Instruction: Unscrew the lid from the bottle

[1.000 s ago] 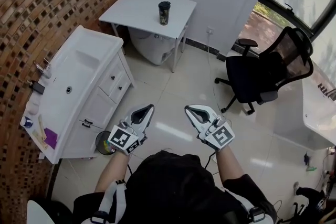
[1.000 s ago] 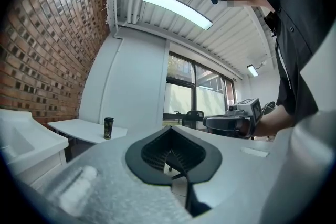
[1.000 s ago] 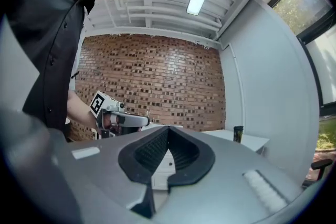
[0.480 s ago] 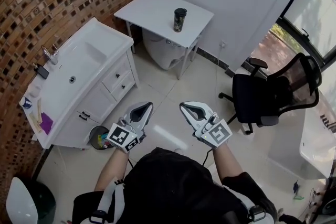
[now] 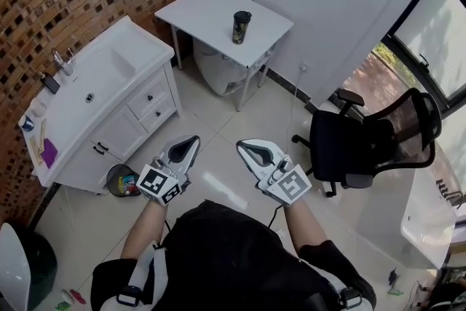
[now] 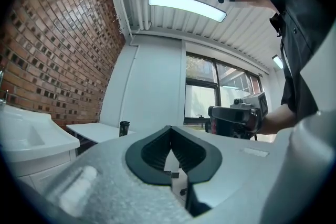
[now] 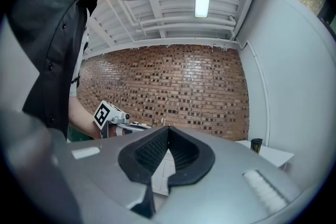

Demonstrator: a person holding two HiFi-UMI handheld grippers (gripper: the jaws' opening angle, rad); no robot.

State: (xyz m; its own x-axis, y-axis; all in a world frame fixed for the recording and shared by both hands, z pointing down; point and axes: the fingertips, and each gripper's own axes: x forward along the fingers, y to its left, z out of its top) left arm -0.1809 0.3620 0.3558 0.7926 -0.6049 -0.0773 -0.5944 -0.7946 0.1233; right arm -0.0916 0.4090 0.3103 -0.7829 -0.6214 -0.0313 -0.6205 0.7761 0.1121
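Observation:
A dark bottle [image 5: 241,27] with a black lid stands upright on the small white table [image 5: 211,11] against the far wall. It also shows small and far off as the bottle [image 6: 124,128] in the left gripper view and the bottle [image 7: 256,145] in the right gripper view. My left gripper [image 5: 191,140] and right gripper [image 5: 242,145] are held side by side over the tiled floor, far short of the table. Both are shut with nothing between their jaws.
A white sink cabinet [image 5: 87,95] lines the brick wall at the left, with a small bin [image 5: 120,180] at its foot. A black office chair [image 5: 357,146] stands at the right. A white tub-like object [image 5: 218,69] sits under the table.
The head view has shifted: the table with the bottle and the sink cabinet now sit a little lower and further left in the picture. Both grippers stay shut, side by side.

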